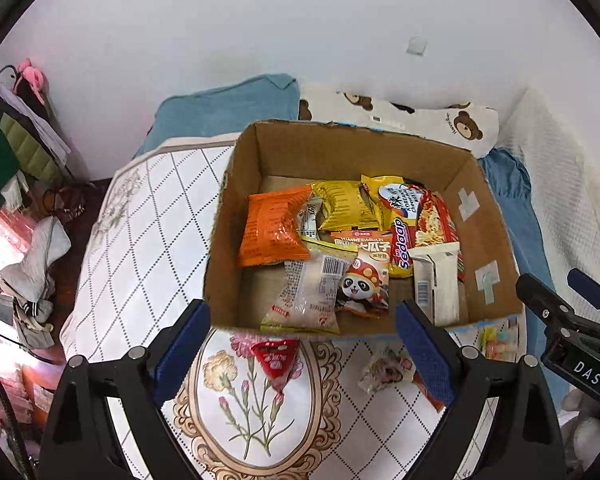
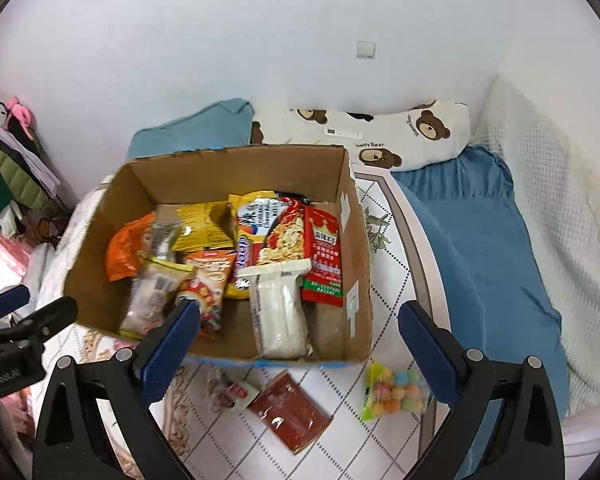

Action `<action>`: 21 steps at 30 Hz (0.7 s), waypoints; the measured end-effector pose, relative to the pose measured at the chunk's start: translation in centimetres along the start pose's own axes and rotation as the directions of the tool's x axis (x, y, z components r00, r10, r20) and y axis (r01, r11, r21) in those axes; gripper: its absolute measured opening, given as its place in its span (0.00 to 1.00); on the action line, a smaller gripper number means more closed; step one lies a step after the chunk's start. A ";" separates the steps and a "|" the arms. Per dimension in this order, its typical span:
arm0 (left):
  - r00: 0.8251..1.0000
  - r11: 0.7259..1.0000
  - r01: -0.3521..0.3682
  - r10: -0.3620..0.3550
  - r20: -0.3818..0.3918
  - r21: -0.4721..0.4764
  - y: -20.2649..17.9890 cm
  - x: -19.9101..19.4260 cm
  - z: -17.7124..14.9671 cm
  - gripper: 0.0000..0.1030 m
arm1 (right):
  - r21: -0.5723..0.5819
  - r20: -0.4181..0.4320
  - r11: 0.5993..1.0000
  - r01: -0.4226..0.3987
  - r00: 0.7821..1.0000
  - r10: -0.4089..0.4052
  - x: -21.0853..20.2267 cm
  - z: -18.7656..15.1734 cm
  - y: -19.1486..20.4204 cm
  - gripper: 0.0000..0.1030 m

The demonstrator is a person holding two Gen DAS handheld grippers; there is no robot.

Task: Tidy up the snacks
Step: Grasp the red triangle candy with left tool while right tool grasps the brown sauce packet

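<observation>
An open cardboard box (image 1: 496,220) (image 2: 96,248) sits on a quilted bed cover and holds several snack packets, among them an orange bag (image 1: 274,226), a yellow bag (image 2: 206,226) and a white packet (image 2: 280,312). My left gripper (image 1: 304,320) hangs open above the box's near edge, with nothing between its fingers. My right gripper (image 2: 300,320) is also open and empty, over the box's near right corner. In front of the box lie a red triangular packet (image 1: 275,358), a dark red packet (image 2: 290,412), a small clear packet (image 2: 228,394) and a bag of coloured candy balls (image 2: 394,394).
A blue blanket (image 2: 480,248) lies right of the box, a teal pillow (image 1: 228,108) and a bear-print pillow (image 2: 380,132) behind it against the white wall. Clothes on a rack (image 1: 16,140) and clutter fill the floor at the left.
</observation>
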State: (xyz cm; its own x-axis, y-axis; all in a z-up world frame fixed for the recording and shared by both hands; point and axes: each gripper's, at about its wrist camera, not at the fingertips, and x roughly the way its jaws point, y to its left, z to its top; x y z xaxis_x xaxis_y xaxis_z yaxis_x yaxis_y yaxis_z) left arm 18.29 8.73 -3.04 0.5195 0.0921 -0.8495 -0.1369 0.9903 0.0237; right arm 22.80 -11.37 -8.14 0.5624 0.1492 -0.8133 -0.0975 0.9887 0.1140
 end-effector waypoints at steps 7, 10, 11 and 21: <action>0.998 1.000 0.014 -0.013 0.055 -0.005 0.0 -3.8 -1.7 0.91 | 0.007 0.071 1.000 -0.012 0.997 0.012 -4.4 -1.8 0.5 0.98; 0.997 1.000 0.021 -0.020 0.081 -0.014 0.0 -5.3 -2.3 0.91 | 0.000 0.103 1.000 -0.013 0.995 0.012 -6.2 -2.3 0.9 0.98; 0.996 1.000 0.025 -0.023 0.086 -0.016 0.0 -5.7 -2.4 0.91 | -0.002 0.108 1.000 -0.015 0.994 0.015 -6.7 -2.5 1.0 0.98; 0.995 0.999 0.027 -0.024 0.097 -0.028 0.4 -6.8 -4.2 0.92 | 0.015 0.072 0.998 -0.057 0.996 0.056 -7.6 -5.0 0.7 0.98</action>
State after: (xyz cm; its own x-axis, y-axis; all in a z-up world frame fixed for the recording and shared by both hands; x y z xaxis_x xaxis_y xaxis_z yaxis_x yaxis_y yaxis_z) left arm 11.17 8.09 0.56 0.6016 0.0781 -0.7950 -0.1463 0.9892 -0.0135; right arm 14.36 -11.93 -4.73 0.6136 0.2047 -0.7626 -0.1166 0.9787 0.1689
